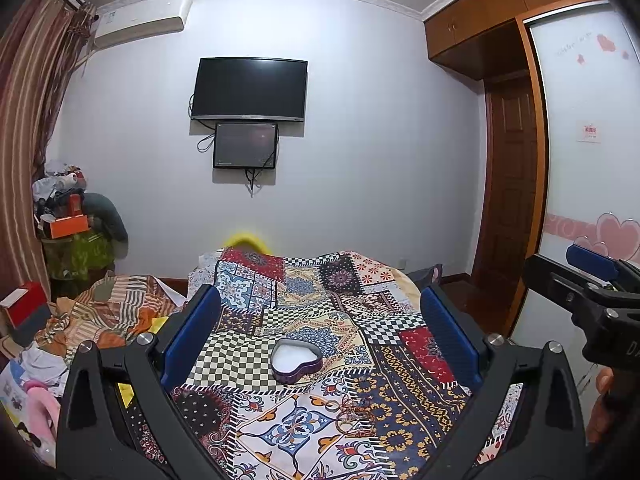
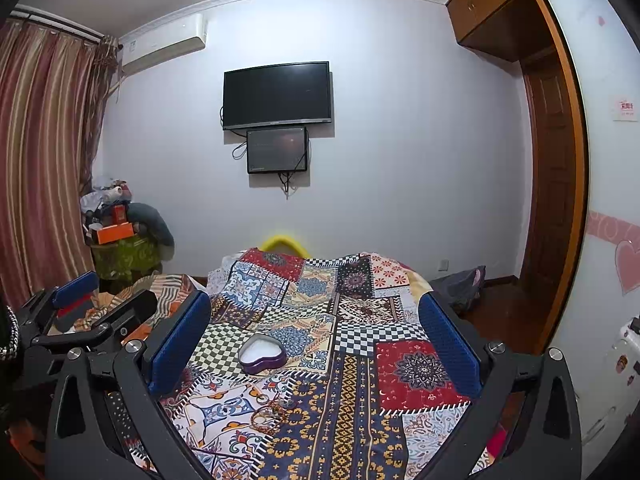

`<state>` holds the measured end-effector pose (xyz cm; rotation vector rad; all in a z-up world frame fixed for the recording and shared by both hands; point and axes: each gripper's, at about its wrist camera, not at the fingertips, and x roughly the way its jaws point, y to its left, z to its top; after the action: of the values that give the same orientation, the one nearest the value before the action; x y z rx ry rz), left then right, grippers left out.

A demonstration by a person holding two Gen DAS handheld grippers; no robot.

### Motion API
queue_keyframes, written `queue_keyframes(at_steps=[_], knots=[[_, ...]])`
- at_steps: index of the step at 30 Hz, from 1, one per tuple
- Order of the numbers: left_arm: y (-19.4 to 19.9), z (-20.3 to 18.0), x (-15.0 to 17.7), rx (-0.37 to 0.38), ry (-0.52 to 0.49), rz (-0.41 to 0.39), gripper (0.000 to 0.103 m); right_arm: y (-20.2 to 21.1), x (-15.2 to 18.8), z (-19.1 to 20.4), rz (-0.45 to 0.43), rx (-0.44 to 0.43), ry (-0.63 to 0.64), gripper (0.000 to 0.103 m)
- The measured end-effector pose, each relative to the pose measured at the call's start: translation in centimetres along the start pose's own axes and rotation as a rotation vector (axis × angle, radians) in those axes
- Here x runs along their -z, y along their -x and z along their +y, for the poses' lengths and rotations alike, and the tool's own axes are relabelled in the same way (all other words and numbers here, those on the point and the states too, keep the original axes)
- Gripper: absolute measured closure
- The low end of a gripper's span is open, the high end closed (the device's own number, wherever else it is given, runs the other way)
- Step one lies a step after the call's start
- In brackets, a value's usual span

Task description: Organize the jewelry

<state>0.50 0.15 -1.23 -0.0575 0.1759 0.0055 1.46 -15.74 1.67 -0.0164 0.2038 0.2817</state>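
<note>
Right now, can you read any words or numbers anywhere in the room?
"DA": start of a cut-off mark on the right tongs.
Pink script on the wardrobe door: too blurred to read.
Red-and-white notice on that door: too small.
Brand under the TV: too small.

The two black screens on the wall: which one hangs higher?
The larger television hangs higher. The smaller screen sits directly beneath it, slightly off-centre, with cables dangling below.

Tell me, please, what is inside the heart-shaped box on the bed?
The heart-shaped box is open, with only a white lining showing; no jewelry is visible in it. Its near wall hides the front of the floor. The jewelry lies on the bedspread.
</note>
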Motion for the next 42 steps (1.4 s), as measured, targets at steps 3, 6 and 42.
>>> queue_keyframes(at_steps=[3,6,42], knots=[[0.0,0.0,0.0,-0.003,-0.001,-0.001,0.003,0.0,0.1,0.0,0.002,-0.002,-0.002,0.0],[-0.1,-0.1,-0.1,-0.001,-0.002,0.001,0.003,0.2,0.1,0.0,0.003,-0.001,-0.001,0.0],[-0.7,0.0,0.1,0.0,0.005,0.012,0.002,-0.8,0.1,-0.3,0.031,-0.001,-0.005,0.0]])
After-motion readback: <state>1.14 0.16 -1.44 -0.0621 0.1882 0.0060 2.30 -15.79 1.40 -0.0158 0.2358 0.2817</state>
